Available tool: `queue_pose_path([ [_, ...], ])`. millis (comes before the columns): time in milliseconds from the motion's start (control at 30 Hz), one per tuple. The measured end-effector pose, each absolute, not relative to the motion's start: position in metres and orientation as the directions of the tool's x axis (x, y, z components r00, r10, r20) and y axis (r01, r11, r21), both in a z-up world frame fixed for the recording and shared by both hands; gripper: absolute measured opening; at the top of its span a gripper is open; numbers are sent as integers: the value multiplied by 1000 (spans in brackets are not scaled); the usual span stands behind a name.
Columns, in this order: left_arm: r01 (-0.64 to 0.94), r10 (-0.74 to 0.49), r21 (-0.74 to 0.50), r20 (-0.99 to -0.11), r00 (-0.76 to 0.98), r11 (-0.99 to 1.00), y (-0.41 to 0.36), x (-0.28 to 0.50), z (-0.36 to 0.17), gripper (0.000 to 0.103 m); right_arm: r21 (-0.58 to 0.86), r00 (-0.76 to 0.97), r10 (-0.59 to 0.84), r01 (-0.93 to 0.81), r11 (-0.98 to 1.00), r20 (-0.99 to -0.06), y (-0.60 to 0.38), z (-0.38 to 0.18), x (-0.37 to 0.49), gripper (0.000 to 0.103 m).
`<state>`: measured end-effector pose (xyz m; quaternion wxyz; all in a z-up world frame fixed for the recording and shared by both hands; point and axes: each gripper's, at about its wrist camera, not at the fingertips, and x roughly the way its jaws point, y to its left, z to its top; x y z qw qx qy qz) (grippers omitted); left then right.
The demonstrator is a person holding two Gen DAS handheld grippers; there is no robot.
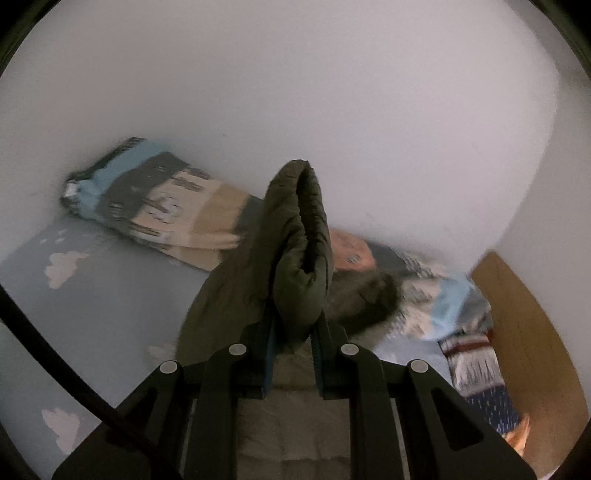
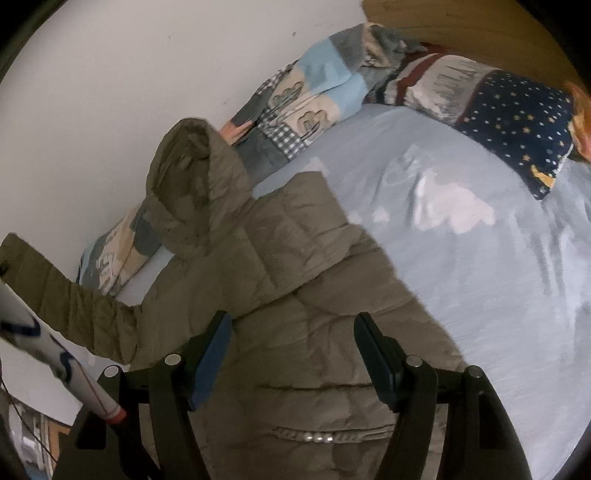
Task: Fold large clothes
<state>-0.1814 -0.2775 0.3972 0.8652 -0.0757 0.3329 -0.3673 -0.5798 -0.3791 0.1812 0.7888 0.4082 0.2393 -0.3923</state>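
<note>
Your olive puffer jacket (image 2: pixel 295 273) is spread over the light blue bed sheet (image 2: pixel 480 258), body lying mostly flat, hood (image 2: pixel 188 177) bunched up toward the wall. Its sleeve (image 1: pixel 299 236) is up off the bed, pinched in your left claw (image 1: pixel 293 332), the padded cuff end standing tall between the two fingers. Your right claw (image 2: pixel 291 354) hangs above the jacket's body with its fingers spread wide, gripping nothing, near what looks like a pocket trim with shiny snaps (image 2: pixel 317 437).

This thing looks bulky but light, I'd say: quilted, soft, full of air, with a slick shell that could slide out of a shallow grip. It'll likely spring back when you fold it, so press each fold down. Good places to take hold seem to be the seams, the cuff and the hem, where the layers are thicker. You've got a deep bite on that sleeve, which looks secure enough to lay it across the chest.

Around it, a patchwork blanket (image 2: pixel 295 99) is rolled along the white wall (image 1: pixel 295 74), a star-print pillow (image 2: pixel 517 122) sits by the wooden headboard (image 2: pixel 461 22), and the sheet carries pale cloud shapes (image 2: pixel 458 210).

No brand, label or readable writing shows on the jacket; the blue marks on the white tube (image 2: pixel 48 350) at your left are too blurred to read.
</note>
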Motion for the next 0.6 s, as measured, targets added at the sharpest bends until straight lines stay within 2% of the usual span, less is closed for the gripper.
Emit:
queue_pose_path([
  [233, 680, -684, -284, -585, 436, 676, -355, -255, 363, 16, 463, 560, -461, 828, 317, -688, -392, 188, -614, 74],
  [600, 730, -560, -148, -745, 361, 668, -462, -334, 230, 16, 475, 556, -497, 830, 292, -666, -399, 201, -661, 74],
])
